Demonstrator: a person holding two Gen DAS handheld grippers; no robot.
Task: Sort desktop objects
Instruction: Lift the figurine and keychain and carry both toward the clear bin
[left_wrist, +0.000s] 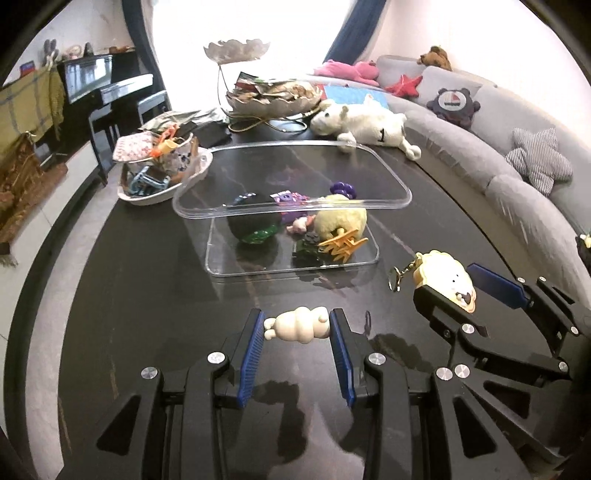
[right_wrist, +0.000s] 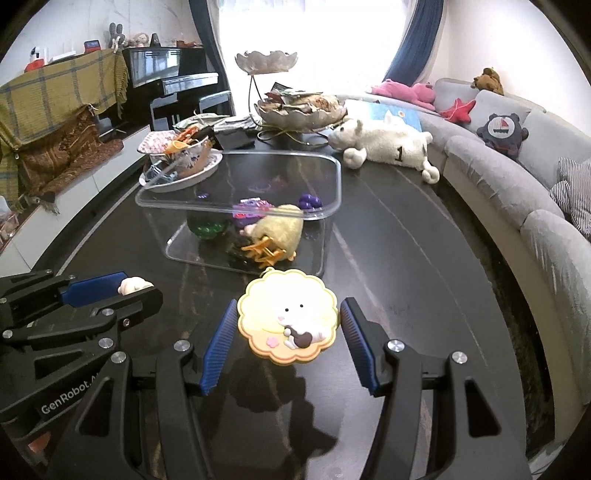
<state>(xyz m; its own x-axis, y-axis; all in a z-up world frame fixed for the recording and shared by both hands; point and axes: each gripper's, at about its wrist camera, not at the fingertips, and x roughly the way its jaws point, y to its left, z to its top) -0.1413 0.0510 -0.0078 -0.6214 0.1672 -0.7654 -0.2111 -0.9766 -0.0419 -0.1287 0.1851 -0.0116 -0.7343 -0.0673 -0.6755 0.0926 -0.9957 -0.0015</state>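
While both grippers hung above the dark table (left_wrist: 129, 295), the items stood as follows.

Item 1: left gripper (left_wrist: 297, 326), blue-padded jaws drawn narrow and clamped on a small cream figurine (left_wrist: 298, 325), held crosswise between the pads, clear of the tabletop. From the right wrist view only the figurine's pale tip showed past the left gripper's fingers.

Item 2: right gripper (right_wrist: 288, 325), jaws at a middling width, closed on a flat yellow flower-shaped charm (right_wrist: 288, 317) bearing a white cat figure; both pads met its edges. From the left wrist view the charm (left_wrist: 447, 280) appeared edge-tilted, with a gold key ring (left_wrist: 395, 277) at its upper left.

Item 3: clear plastic bin (right_wrist: 332, 184), rectangular, open-topped, standing on the table beyond both grippers. Contents: a yellow plush toy (right_wrist: 284, 229), an orange toy chair (right_wrist: 264, 253) against it, a dark round object with green (left_wrist: 253, 221), small purple pieces (right_wrist: 310, 201).

Item 4: white dish (right_wrist: 207, 171) heaped with oddments, just left of the bin.

Item 5: white plush animal (right_wrist: 388, 146) marked "1", lying on the table's far right edge.

Item 6: tiered leaf-shaped stand (right_wrist: 295, 107) holding packets, behind the bin.

Item 7: grey curved sofa (right_wrist: 491, 173) with cushions, to the right.
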